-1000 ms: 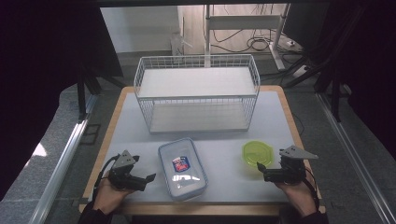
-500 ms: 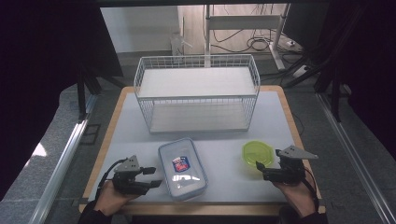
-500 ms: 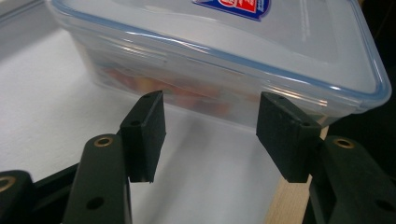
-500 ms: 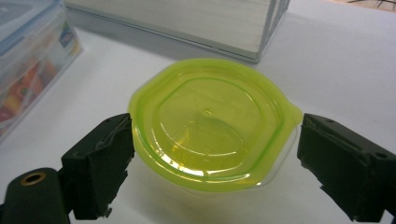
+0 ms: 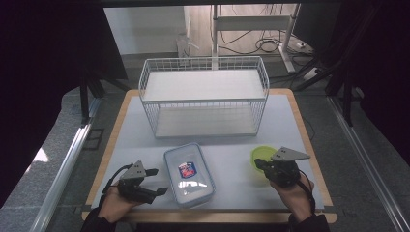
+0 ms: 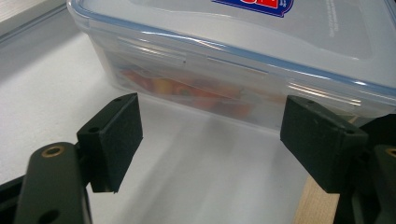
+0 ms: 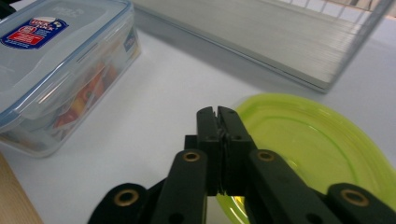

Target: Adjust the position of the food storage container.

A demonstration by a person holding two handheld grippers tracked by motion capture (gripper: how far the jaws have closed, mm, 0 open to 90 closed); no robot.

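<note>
A clear lidded container (image 5: 189, 174) (image 6: 233, 56) (image 7: 56, 70) with a blue rim, a red label and colourful food inside lies at the table's front centre. My left gripper (image 5: 158, 181) (image 6: 210, 135) sits just left of it, open. Its jaws have just been opening, with nothing between them; the container's side wall lies a little beyond the tips. A lime-green bowl (image 5: 261, 155) (image 7: 322, 149) stands at the front right. My right gripper (image 5: 258, 164) (image 7: 217, 114) has just closed and is shut, with its tips over the bowl's near rim and nothing between them.
A white wire basket (image 5: 208, 101) (image 7: 289, 51) with a white shelf board stands across the middle of the table. A white mat (image 5: 232, 145) covers the top, with a wooden border (image 5: 109, 150) around it. Cables and a stand lie on the floor beyond.
My right gripper has moved left over the green bowl's edge and its jaws have shut. My left gripper stayed beside the container, its jaws narrowing and then widening again.
</note>
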